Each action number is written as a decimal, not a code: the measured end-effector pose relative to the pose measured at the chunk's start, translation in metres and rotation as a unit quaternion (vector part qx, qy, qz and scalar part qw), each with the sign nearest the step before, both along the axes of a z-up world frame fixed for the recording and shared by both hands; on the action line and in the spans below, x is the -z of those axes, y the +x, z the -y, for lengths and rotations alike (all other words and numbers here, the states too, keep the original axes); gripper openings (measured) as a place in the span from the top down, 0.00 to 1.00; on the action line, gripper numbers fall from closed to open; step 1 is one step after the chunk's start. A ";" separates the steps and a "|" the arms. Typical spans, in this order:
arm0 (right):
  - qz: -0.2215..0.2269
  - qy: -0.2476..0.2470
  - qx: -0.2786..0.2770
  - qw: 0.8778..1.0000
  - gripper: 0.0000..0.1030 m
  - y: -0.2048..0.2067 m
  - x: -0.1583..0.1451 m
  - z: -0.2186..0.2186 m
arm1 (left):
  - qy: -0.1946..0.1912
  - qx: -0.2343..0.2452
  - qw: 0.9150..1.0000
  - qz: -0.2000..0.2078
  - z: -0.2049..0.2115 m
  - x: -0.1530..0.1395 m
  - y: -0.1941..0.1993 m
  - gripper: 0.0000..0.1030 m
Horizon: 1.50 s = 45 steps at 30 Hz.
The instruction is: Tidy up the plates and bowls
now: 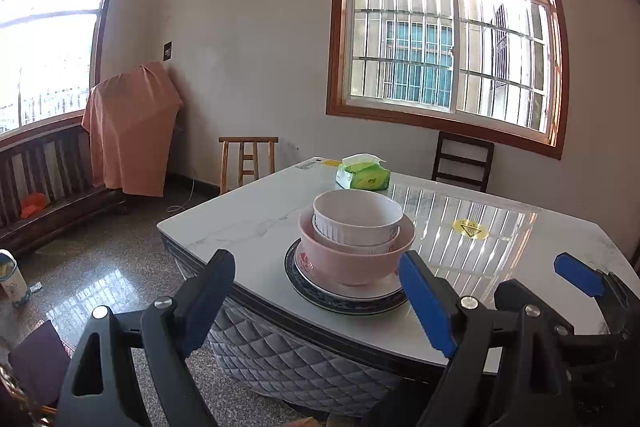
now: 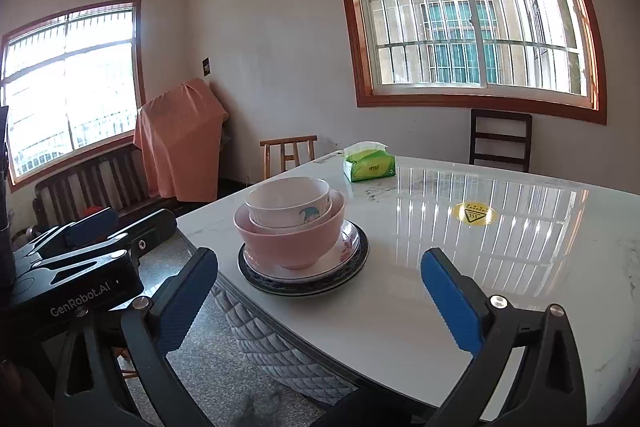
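On the white marble-patterned table [image 1: 248,223], near its front corner, stands one stack: a dark blue-rimmed round plate [image 1: 348,303] at the bottom, a white plate with a pink floral print [image 1: 352,289] on it, then a pink ceramic bowl [image 1: 352,259], with a white ribbed bowl [image 1: 356,217] nested inside. A green tissue pack [image 1: 363,177] lies well behind the stack. The left tool [image 1: 320,303] is spread wide with nothing between its blue pads, short of the stack. The right tool [image 2: 320,303], just beside it, is likewise wide and empty, over the table edge.
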State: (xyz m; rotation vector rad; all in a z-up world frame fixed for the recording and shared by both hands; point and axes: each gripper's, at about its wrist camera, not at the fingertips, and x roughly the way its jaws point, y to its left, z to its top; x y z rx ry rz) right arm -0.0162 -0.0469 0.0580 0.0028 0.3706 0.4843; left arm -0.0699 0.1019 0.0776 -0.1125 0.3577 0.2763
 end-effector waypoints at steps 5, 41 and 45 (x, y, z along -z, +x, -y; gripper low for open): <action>0.012 -0.016 0.017 1.000 0.01 -0.006 0.007 -0.004 | 0.001 -0.024 1.000 -0.004 -0.007 0.017 -0.003 0.16; 0.000 -0.035 0.013 0.999 0.01 -0.012 0.021 -0.007 | -0.002 -0.041 0.999 -0.028 -0.009 0.045 -0.004 0.16; 0.001 -0.039 0.010 0.999 0.01 -0.012 0.021 -0.009 | -0.002 -0.040 0.999 -0.031 -0.008 0.046 -0.003 0.16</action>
